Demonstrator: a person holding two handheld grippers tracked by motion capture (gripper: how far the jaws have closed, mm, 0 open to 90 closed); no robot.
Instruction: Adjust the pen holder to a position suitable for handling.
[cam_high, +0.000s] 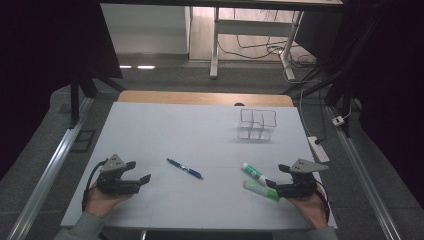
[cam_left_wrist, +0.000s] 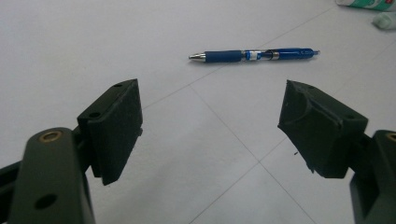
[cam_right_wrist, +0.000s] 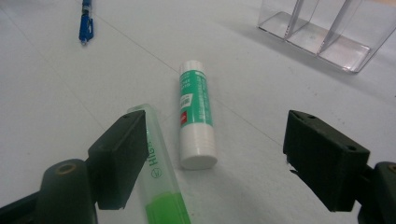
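A blue pen (cam_high: 185, 169) lies on the white table (cam_high: 200, 130), right of my left gripper (cam_high: 138, 171). In the left gripper view the pen (cam_left_wrist: 254, 55) lies crosswise a little beyond the left gripper (cam_left_wrist: 212, 93), which is open with nothing between its jaws. A white-and-green glue stick (cam_high: 254, 173) and a green highlighter (cam_high: 261, 190) lie just left of my right gripper (cam_high: 276, 176). In the right gripper view the right gripper (cam_right_wrist: 217, 126) is open. The glue stick (cam_right_wrist: 196, 114) lies on the table ahead of its jaws, and the highlighter (cam_right_wrist: 161, 186) runs beside the left jaw.
A clear plastic organiser (cam_high: 257, 124) with several compartments stands at the back right of the table; it is the organiser (cam_right_wrist: 322, 32) at the top right of the right gripper view. Beyond the table are desk legs, cables and a power strip (cam_high: 318, 148) on the floor.
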